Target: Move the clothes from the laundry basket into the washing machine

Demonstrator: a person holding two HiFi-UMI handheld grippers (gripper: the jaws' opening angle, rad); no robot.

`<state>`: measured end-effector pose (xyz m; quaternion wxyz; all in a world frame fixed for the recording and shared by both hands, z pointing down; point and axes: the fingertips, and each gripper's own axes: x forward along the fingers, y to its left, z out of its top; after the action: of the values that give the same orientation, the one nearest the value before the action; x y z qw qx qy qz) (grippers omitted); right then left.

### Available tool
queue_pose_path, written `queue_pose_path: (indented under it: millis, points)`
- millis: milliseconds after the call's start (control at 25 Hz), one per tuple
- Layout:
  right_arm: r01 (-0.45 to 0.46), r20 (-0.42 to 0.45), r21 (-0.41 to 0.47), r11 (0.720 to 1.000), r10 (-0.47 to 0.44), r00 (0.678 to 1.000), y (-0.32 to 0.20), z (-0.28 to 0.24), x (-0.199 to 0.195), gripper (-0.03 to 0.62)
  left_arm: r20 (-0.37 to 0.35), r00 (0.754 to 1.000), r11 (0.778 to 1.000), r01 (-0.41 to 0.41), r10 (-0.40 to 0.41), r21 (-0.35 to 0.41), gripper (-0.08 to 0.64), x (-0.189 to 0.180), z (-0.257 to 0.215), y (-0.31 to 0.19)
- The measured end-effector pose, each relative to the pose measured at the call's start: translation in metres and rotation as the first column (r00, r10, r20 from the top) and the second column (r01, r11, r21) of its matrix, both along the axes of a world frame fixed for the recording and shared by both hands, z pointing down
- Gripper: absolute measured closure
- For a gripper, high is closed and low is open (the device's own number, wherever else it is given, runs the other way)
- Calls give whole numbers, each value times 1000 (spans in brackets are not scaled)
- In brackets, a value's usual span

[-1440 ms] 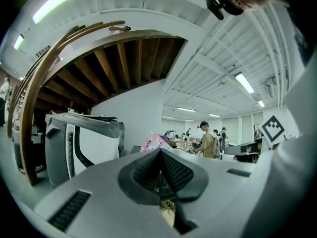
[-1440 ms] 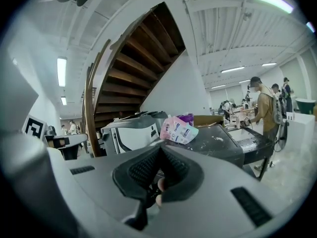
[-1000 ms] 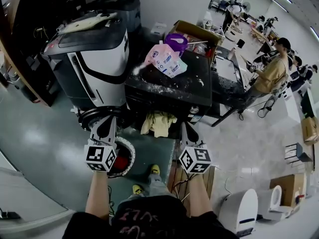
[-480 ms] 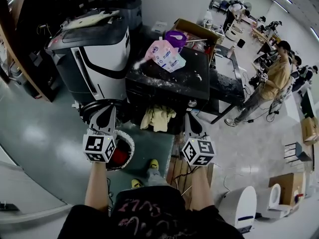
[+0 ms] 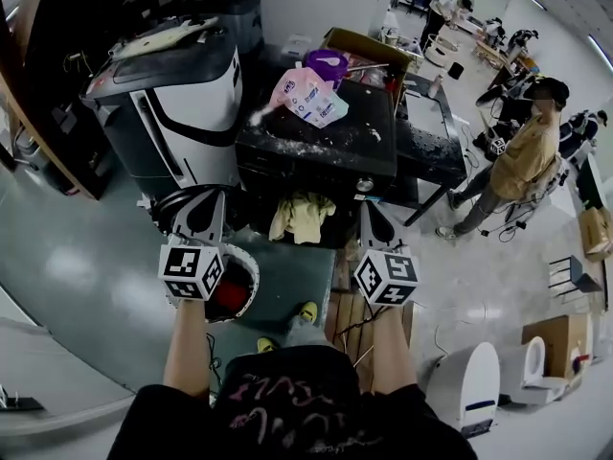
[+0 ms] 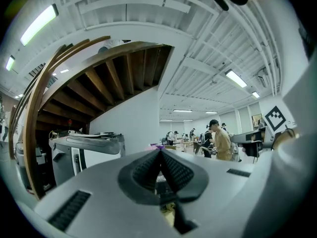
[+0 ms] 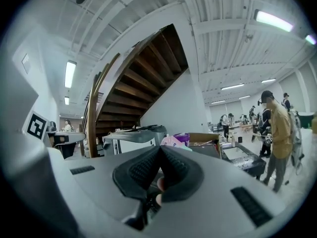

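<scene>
Illegibly printed pouch on washing machine

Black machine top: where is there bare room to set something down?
The front right of the black machine top is bare, between the pink bag and the right edge, apart from spilled white powder. The back left is crowded by the bag and a purple container.

pink pouch: blue label patch, print too small to read
shirt: pink lettering, upside down, not legible
marker cubes: black-white square codes, no letters
</scene>
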<state>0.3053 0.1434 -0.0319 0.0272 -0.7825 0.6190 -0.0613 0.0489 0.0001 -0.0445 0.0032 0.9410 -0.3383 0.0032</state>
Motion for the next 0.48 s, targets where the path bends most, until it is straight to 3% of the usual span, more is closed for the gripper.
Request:
queue_pose_path:
  millis: [480]
  points:
    - [-53,-16,-7,999,53,998,6,-2,7,589,19,999,1000,-27,27,7,549,4,3,-2]
